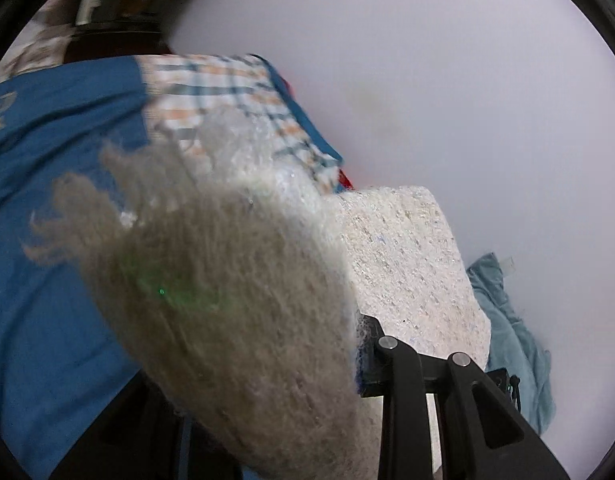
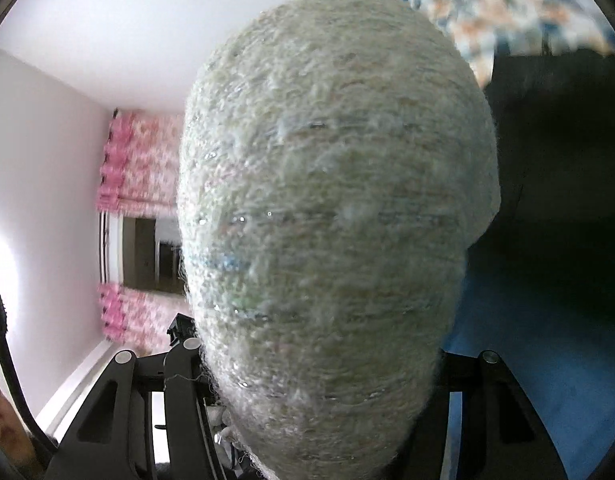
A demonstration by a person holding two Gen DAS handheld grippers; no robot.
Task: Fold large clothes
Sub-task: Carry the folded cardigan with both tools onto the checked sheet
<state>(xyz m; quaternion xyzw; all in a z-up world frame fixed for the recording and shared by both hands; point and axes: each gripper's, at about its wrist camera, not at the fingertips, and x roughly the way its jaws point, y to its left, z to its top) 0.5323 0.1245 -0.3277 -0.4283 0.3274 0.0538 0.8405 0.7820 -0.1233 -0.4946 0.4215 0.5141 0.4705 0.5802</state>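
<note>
Garment: cream fuzzy knit, lifted clear and draped over both sets of fingers.
Left fingers: clamped on a fold of the knit; cloth spills forward and to both sides.
Right fingers: knit bulges up between them, hiding the tips; grip cannot be told.
Behind: blue cloth, checked cloth, teal cloth.

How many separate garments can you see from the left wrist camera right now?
4: the fuzzy cream sweater in the left gripper; a blue shirt far left; a plaid shirt atop it; a teal garment lower right. The sweater may hide others.
</note>
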